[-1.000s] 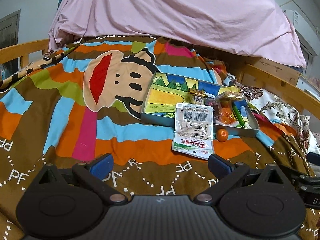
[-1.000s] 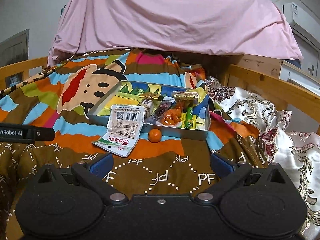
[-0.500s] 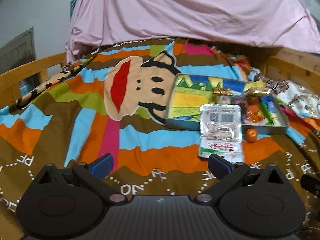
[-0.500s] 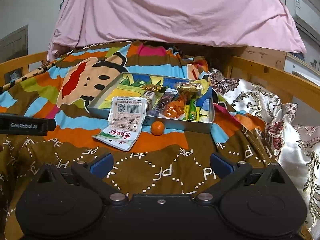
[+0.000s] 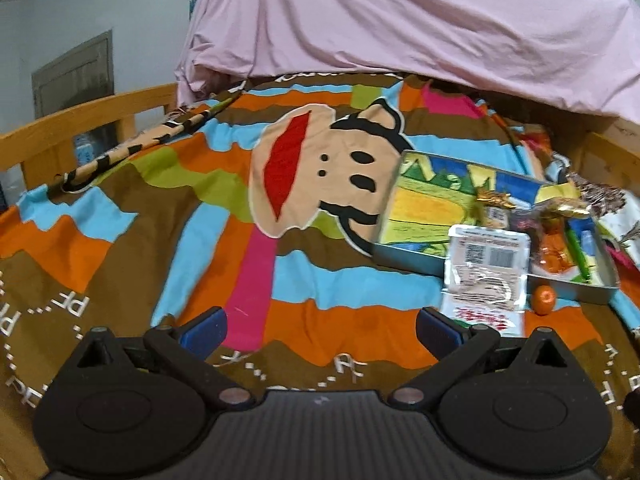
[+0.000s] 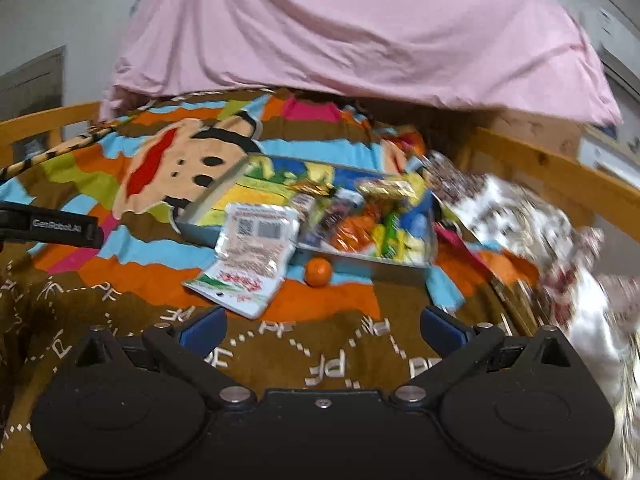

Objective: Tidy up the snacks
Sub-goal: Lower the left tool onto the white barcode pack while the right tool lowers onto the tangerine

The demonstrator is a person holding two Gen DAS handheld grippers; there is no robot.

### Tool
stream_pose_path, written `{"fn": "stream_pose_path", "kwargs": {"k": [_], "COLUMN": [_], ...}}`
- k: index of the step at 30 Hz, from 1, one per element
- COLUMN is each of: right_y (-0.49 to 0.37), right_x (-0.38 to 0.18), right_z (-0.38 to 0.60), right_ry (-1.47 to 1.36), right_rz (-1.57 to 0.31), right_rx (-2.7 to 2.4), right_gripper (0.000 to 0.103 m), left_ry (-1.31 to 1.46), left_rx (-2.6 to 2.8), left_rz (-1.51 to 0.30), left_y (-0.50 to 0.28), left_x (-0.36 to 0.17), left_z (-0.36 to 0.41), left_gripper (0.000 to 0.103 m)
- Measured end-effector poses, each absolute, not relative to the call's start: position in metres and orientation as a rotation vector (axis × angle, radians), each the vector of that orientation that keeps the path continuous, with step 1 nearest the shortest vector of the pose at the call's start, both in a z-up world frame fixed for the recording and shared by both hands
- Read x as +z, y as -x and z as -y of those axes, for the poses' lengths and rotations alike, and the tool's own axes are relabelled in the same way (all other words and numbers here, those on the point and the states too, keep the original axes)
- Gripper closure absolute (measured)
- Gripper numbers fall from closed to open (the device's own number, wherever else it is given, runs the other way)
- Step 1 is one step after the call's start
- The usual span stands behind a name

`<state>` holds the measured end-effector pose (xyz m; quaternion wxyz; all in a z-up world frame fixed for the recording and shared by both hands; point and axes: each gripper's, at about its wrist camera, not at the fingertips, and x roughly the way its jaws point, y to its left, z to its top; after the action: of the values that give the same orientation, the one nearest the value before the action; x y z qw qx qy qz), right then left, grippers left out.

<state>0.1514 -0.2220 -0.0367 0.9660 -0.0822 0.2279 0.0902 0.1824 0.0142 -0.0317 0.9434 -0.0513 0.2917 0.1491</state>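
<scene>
A shallow metal tray (image 5: pixel 408 258) (image 6: pixel 208 200) with a colourful picture inside lies on the bed and holds several small wrapped snacks (image 5: pixel 554 248) (image 6: pixel 360 232) at its right end. A white snack packet (image 5: pixel 484 276) (image 6: pixel 252 256) leans over the tray's near rim onto the blanket. A small orange fruit (image 5: pixel 544 300) (image 6: pixel 318 272) lies on the blanket against the near rim. My left gripper (image 5: pixel 320 330) is open and empty, well short and left of the tray. My right gripper (image 6: pixel 324 328) is open and empty, just short of the fruit.
The striped cartoon-monkey blanket (image 5: pixel 200 240) covers the bed. A pink sheet (image 5: pixel 400 20) hangs over the far end. Wooden bed rails (image 5: pixel 80 120) (image 6: pixel 560 168) run along both sides. A shiny floral quilt (image 6: pixel 580 260) is bunched at the right. The left gripper's arm (image 6: pixel 48 226) shows at left.
The left gripper has swung left, so the tray now sits at the right of its view. The right gripper has moved closer to the tray and tilted; its view is blurred.
</scene>
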Motion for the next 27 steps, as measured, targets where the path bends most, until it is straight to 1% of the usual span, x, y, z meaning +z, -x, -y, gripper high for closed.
{"fn": "stream_pose_path", "kwargs": {"k": [2,5,13,18,27], "right_y": [-0.156,-0.163,-0.192,-0.205,-0.222], "right_x": [-0.034,-0.029,-0.039,-0.038,-0.039], "right_z": [0.219,0.221,0.212,0.214,0.228], "right_ry": [0.202,0.177,0.272,0.22,0.11], "right_rz": [-0.425,-0.352,-0.335,-0.361,-0.462], "right_rx": [0.222,0.254,0.307,0.307,0.301], "right_gripper": [0.001,0.001,0.001,0.001,0.001], "left_ry": [0.081,0.064,0.14,0.132,0.122], "left_rx": [0.328,0.33,0.358,0.395,0.387], "left_rz": [-0.603,-0.608,-0.636,-0.64,-0.677], "left_y": [-0.184,-0.186,-0.205,-0.217,-0.233], "left_x": [-0.031,-0.03,-0.028,-0.029,-0.037], "left_z": [-0.013,-0.012,-0.007,0.002,0.022], "left_gripper": [0.0,0.0,0.0,0.0,0.0]}}
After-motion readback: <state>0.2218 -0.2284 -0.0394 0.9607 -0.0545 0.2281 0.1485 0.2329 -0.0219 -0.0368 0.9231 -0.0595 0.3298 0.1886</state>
